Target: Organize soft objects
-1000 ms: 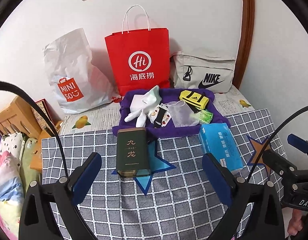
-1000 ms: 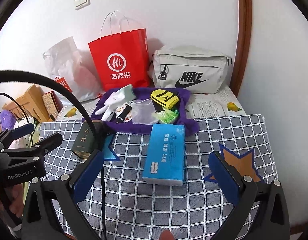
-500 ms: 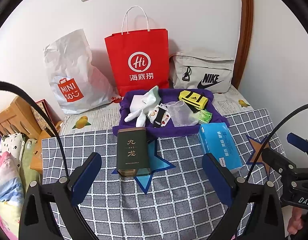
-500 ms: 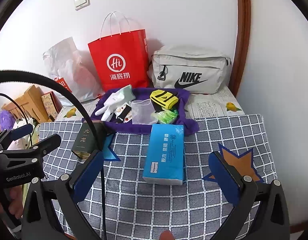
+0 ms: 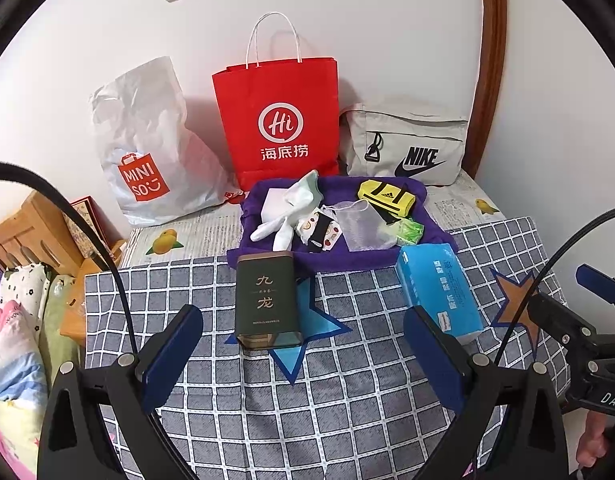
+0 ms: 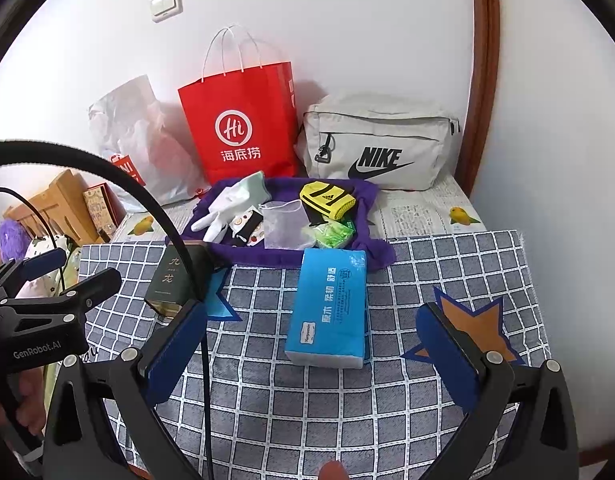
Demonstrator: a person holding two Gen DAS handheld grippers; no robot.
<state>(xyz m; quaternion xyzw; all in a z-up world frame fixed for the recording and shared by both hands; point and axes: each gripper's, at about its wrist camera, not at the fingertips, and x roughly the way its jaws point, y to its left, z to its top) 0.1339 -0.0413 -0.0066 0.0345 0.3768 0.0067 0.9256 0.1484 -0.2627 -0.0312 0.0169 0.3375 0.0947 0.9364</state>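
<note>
A table under a checked cloth [image 5: 347, 400], seen from two hand-held grippers that hover above its near edge. The left gripper [image 5: 303, 348] and the right gripper [image 6: 311, 344] both have their blue fingers spread wide with nothing between them, pointing toward 12 o'clock, as if lined up for a reach.

At 12 o'clock, past the cloth's far edge, a purple towel [image 5: 267, 196] is spread like a tray. The soft things lie gathered on it: a white glove [image 5: 291, 208] at the left, a patterned sock [image 5: 321, 232] just beside it, a clear pouch [image 5: 361, 224] in the middle, a yellow pouch [image 5: 385, 196] at the back right and a green packet [image 5: 407, 230] at the front right. Grouped this way they look like a sorting pile; whether they wait to be moved or already lie sorted cannot be told.

A dark tin [image 5: 265, 300] stands on a blue star, straight ahead of the left gripper. A blue tissue pack [image 6: 331, 304] lies flat straight ahead of the right gripper, near an orange star [image 6: 475, 320], which is bare.

Against the wall, from 11 to 1 o'clock, stand a white bag [image 5: 147, 144], a red bag [image 5: 279, 120] and a grey bag [image 5: 407, 144], likely places for the items.
</note>
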